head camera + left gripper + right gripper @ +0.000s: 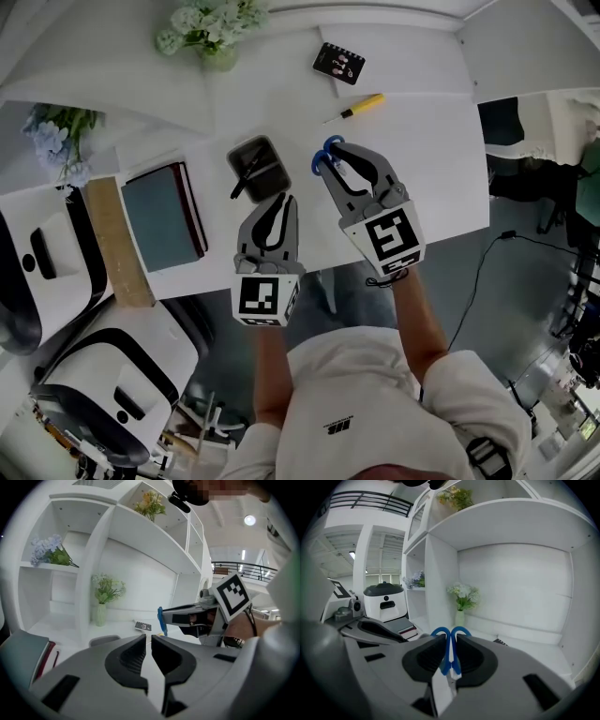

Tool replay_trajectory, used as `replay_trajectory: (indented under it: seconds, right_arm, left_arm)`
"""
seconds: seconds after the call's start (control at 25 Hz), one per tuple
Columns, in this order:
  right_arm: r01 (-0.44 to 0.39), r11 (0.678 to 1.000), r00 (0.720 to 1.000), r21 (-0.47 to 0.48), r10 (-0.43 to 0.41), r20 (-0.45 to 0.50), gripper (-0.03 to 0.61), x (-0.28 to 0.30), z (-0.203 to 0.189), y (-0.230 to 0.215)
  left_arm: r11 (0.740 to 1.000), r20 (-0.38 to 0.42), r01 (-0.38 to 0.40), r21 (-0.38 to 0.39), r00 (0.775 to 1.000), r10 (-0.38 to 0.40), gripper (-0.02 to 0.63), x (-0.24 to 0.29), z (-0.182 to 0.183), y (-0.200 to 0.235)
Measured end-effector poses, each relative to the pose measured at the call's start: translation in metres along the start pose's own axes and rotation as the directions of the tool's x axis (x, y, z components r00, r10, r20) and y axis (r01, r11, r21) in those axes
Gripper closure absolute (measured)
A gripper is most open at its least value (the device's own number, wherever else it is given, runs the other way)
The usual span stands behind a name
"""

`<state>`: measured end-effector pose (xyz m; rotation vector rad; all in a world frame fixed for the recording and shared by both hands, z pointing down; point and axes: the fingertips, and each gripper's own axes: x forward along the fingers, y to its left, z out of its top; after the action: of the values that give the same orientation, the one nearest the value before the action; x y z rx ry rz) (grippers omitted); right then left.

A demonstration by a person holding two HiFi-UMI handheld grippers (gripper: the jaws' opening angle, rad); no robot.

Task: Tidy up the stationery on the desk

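Scissors [450,654] are clamped between the right gripper's [449,641] fingers above the desk [431,169]. Blue handles protrude at 12 o'clock. The left gripper's [148,639] fingers are closed to a slit.

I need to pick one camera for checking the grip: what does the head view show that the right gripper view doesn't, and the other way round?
Only the head view: the yellow-handled tool on the desk and the person's white shirt. Only the right gripper view: the right gripper pressing on the blue scissors from both sides, and flowers on the top shelf. Both: those scissors, the flower vase, the book and the black card.
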<state>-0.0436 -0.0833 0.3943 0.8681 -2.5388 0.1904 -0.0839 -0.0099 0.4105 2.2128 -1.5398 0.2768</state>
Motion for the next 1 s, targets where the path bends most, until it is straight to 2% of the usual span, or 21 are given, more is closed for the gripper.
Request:
replay_trajectory:
  seconds: [0.56,0.8,1.0]
  right_arm:
    - [-0.171,0.985,0.983,0.007,0.170,0.066,0.522,0.032,0.040,0.070]
    - [-0.240,0.971,0.969,0.000,0.239,0.063,0.522,0.045,0.047,0.100]
    - [-0.261,0.965,0.964,0.007,0.260,0.053,0.520,0.057,0.040,0.113]
  left_arm:
    - [0.984,0.036,-0.167,-0.054,0.985,0.169,0.614,-0.056,0.000,0.061]
    - [0.975,0.035,-0.209,-0.080,0.977,0.213,0.614,-0.069,-0.006,0.077]
    - [0.968,0.028,-0.233,-0.096,0.971,0.236,0.614,-0.073,-0.013,0.086]
